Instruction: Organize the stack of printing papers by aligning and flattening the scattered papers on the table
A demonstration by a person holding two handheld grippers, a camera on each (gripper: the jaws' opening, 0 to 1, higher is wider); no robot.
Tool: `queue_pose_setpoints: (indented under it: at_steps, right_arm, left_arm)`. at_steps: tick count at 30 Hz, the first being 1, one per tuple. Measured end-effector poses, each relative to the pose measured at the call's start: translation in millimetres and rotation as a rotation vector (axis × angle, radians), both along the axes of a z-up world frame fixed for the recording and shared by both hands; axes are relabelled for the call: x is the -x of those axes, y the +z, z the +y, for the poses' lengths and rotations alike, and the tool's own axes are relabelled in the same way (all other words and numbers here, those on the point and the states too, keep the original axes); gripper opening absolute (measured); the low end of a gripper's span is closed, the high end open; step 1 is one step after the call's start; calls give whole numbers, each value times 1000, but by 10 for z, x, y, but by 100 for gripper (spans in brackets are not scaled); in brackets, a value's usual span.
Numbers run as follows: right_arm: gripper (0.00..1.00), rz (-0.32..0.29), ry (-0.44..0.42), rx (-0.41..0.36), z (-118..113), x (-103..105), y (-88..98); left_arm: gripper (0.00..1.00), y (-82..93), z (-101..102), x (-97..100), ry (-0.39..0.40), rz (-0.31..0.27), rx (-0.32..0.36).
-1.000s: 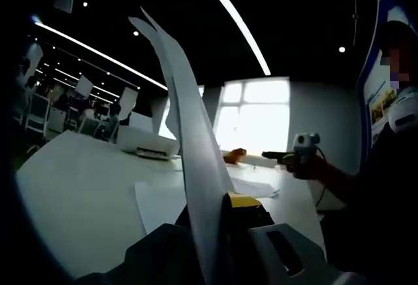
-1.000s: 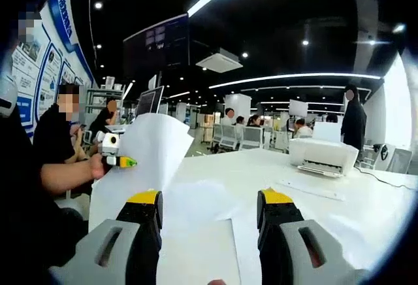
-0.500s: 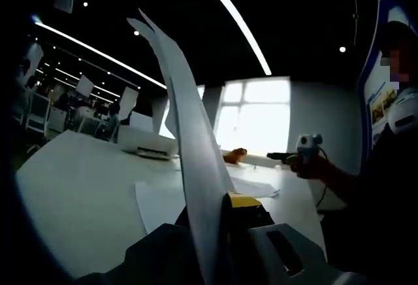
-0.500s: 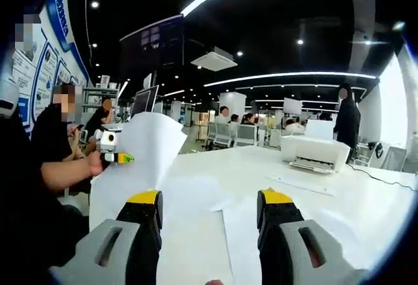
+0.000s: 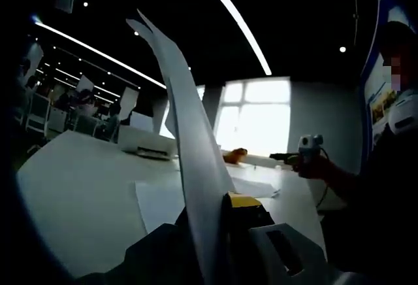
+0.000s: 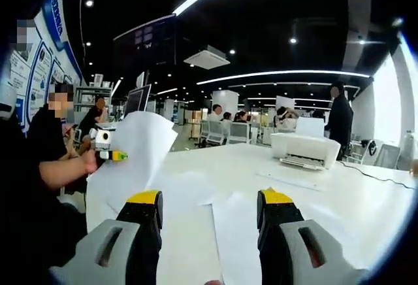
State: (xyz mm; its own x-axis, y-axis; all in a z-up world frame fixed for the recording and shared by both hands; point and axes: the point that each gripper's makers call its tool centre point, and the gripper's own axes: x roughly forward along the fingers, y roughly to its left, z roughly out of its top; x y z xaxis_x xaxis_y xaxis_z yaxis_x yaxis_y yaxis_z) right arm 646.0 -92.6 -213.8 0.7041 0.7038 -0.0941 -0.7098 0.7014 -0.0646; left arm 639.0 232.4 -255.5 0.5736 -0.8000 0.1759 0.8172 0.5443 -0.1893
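- Where the left gripper [image 5: 215,216] rises from the bottom of the left gripper view, its fingers are closed on a thin white sheet of paper [image 5: 186,128], seen edge-on, which stands up and curls to a pointed tip.
- Its yellow-tipped finger [image 5: 240,201] presses against the sheet's right face.
- More flat white sheets [image 5: 157,203] lie on the smooth white desk [image 5: 72,193] beyond, some overlapping.
- Across the desk in the right gripper view, the same held sheet [image 6: 134,157] bows upward with a rounded top, gripped at its left edge by the small left gripper [image 6: 108,154] in a person's hand [image 6: 88,162].
- At the bottom of that view the right gripper [image 6: 209,223] has its dark, yellow-capped fingers [image 6: 145,216] spread wide, holding nothing.
- Between and just beyond them lie flat sheets [image 6: 196,226] on the desk [image 6: 353,213], untouched.
- A boxy white printer [image 6: 304,149] stands further back.
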Motion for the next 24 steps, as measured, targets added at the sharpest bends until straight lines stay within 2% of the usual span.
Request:
queue_pose_setpoints:
  at_steps: [16,24]
  right_arm:
    - [56,3,-80,4,-321,-40,15]
    - [61,36,-143,21,-551,-126,-74]
  left_arm:
    - [7,-2,-7,5,0,-1,-2]
    - [7,-11,-11,1,1,2,-6]
